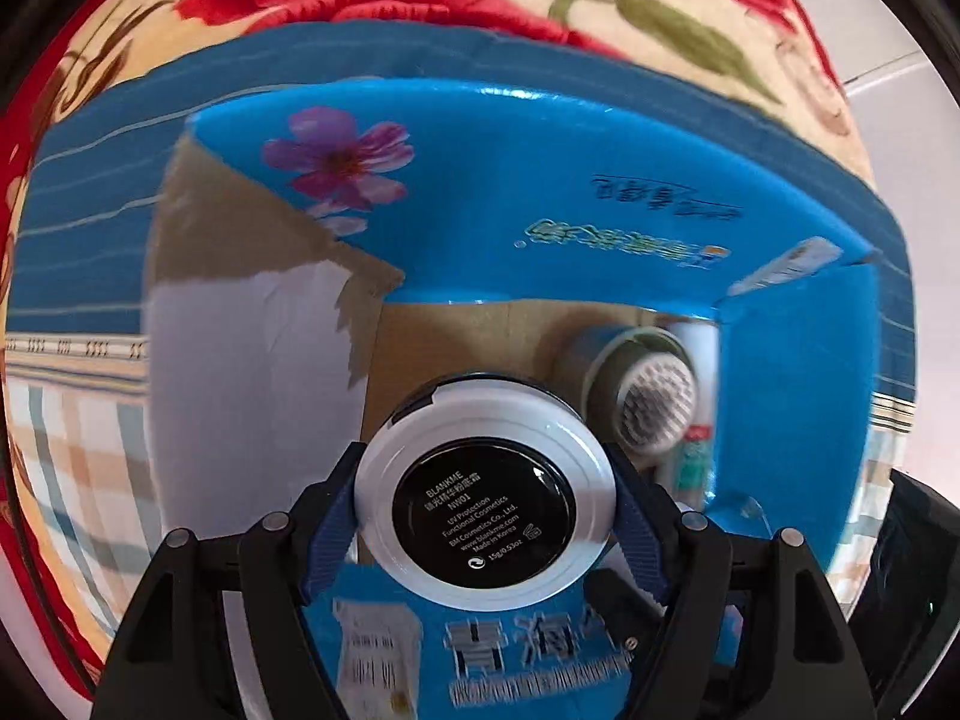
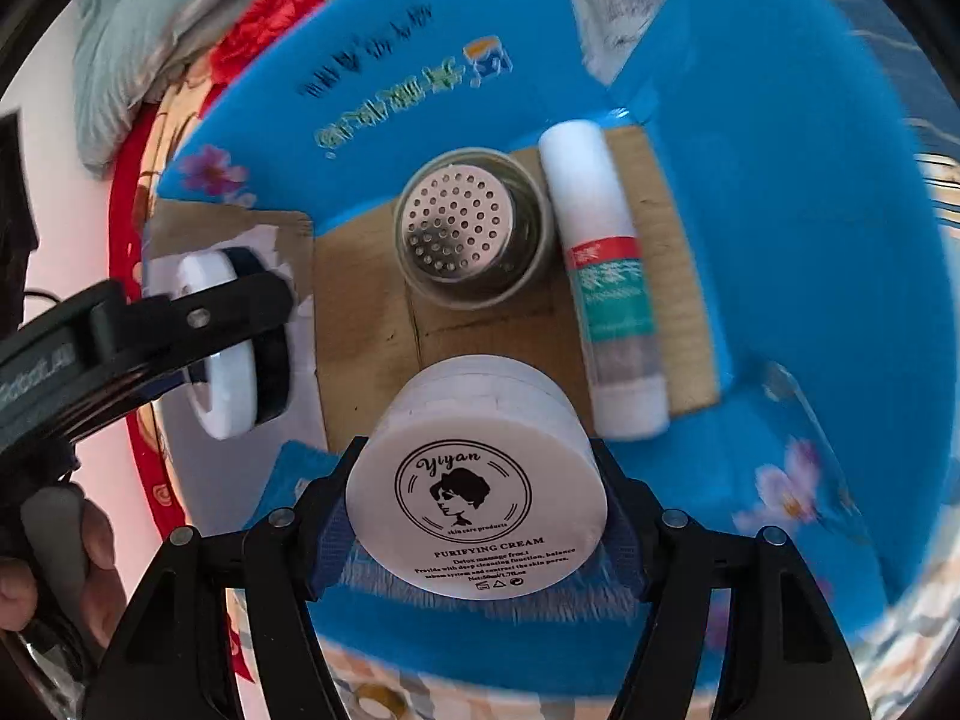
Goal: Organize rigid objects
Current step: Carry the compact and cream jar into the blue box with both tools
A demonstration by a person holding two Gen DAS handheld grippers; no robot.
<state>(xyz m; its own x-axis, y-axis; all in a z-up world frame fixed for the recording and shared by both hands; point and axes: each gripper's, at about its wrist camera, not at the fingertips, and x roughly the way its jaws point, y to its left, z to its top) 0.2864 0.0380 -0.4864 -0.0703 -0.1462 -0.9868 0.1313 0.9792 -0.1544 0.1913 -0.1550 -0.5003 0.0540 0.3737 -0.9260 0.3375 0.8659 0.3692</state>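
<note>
My left gripper [image 1: 485,510] is shut on a round white compact [image 1: 485,495] with a black labelled underside, held above the open blue cardboard box [image 1: 540,180]. The right wrist view shows that compact [image 2: 231,354] edge-on at the box's left side. My right gripper [image 2: 477,516] is shut on a white cream jar [image 2: 477,492] printed "Purifying Cream", held over the box's brown floor [image 2: 360,324]. Inside the box stand a metal strainer cup [image 2: 465,228] and a white tube [image 2: 606,276] with a red and green label, lying beside it.
The box rests on a floral bedspread [image 1: 660,6] with red roses and on a plaid cloth [image 1: 66,480]. Its blue flaps [image 2: 810,210] stand open around the cavity. A hand [image 2: 90,570] grips the left tool's handle. Grey folded fabric [image 2: 132,42] lies beyond the box.
</note>
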